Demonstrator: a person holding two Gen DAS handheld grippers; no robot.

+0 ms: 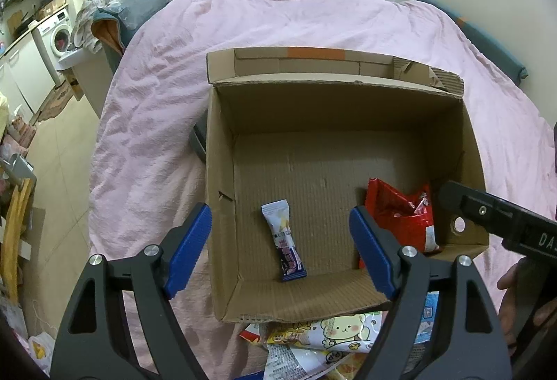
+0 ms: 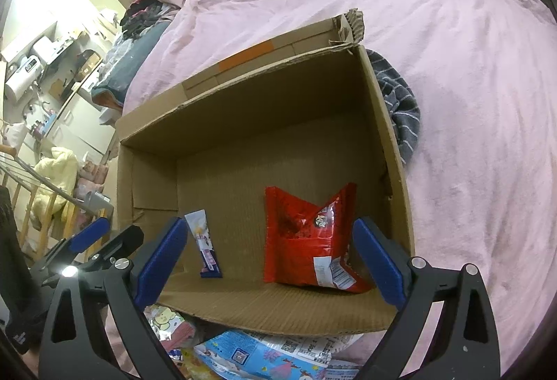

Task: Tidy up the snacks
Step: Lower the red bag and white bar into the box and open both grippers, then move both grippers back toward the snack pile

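An open cardboard box (image 1: 348, 94) (image 2: 250, 91) sits on the pink bed. Inside lie a small white and dark blue snack bar (image 1: 284, 240) (image 2: 205, 246) and a red snack bag (image 1: 400, 216) (image 2: 310, 233). My left gripper (image 1: 280, 251) is open and empty, above the box's near edge with the bar between its fingers in view. My right gripper (image 2: 269, 258) is open and empty, above the near edge by the red bag. A pile of snack packets (image 1: 330, 341) (image 2: 261, 352) lies in front of the box.
The pink duvet (image 1: 243, 31) (image 2: 470, 66) covers the bed around the box. A grey striped cloth (image 2: 400, 108) lies against the box's right wall. The other gripper's body (image 1: 504, 223) shows at right. Floor and furniture lie to the left (image 1: 52, 136).
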